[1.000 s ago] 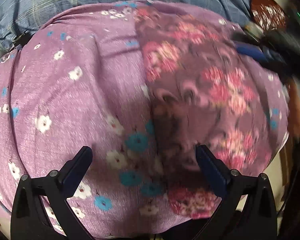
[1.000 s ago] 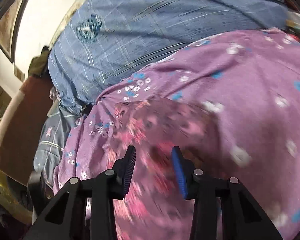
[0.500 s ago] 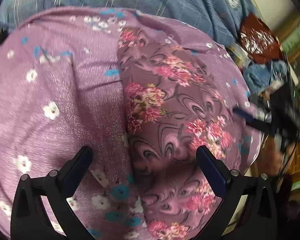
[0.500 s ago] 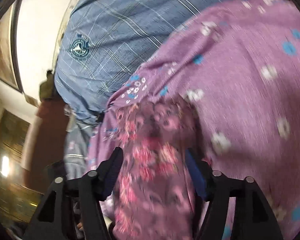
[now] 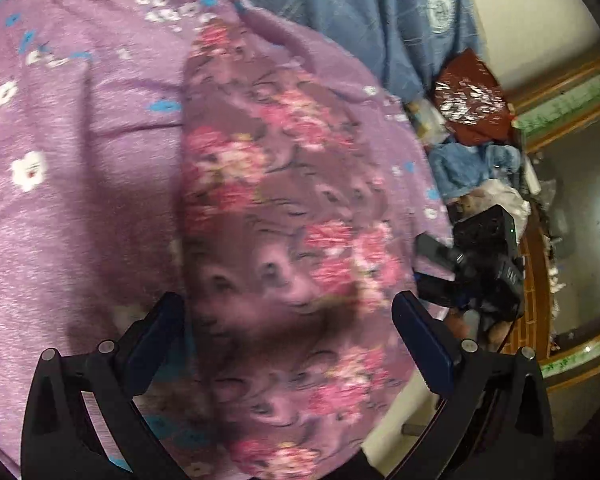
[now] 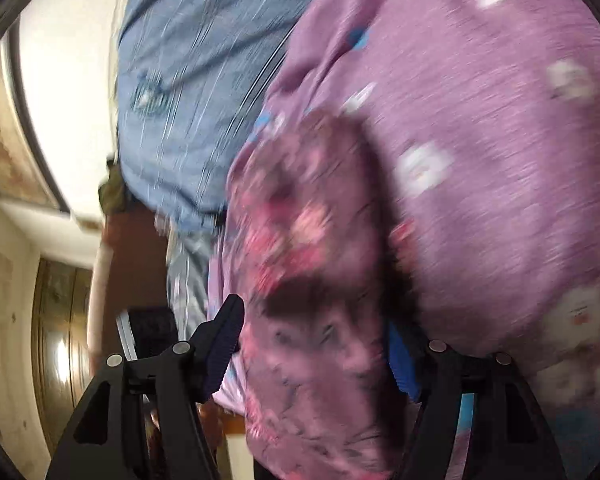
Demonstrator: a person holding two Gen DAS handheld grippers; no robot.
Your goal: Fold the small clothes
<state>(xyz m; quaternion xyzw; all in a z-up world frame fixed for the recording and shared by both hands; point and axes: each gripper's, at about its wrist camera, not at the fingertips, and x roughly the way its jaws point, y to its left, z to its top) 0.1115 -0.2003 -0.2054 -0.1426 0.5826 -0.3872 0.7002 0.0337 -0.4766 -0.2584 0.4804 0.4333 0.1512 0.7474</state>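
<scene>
A folded small garment (image 5: 284, 216), dusky purple with pink roses, lies as a long strip on the lilac flowered bedsheet (image 5: 72, 200). My left gripper (image 5: 288, 336) hovers over its near half, open, the pads wide apart and clear of the cloth. In the right wrist view the same garment (image 6: 308, 248) runs between the fingers of my right gripper (image 6: 314, 320), which is open. Its left finger (image 6: 224, 336) stands apart from the cloth and its blue right pad is partly hidden by a fold. In the left wrist view the right gripper (image 5: 432, 268) sits at the garment's right edge.
A blue checked cover (image 5: 360, 8) with a round crest lies beyond the sheet. A heap of clothes, dark red (image 5: 468, 100) and blue (image 5: 468, 164), sits off the bed's right side. The bed's edge drops away beside the right gripper, with a wall and a wooden door (image 6: 60, 340) beyond.
The right gripper's jaws widened from a narrow gap to a wide one, and it sank toward the garment's end. The left wrist view swung right, bringing the clothes heap and the room into sight.
</scene>
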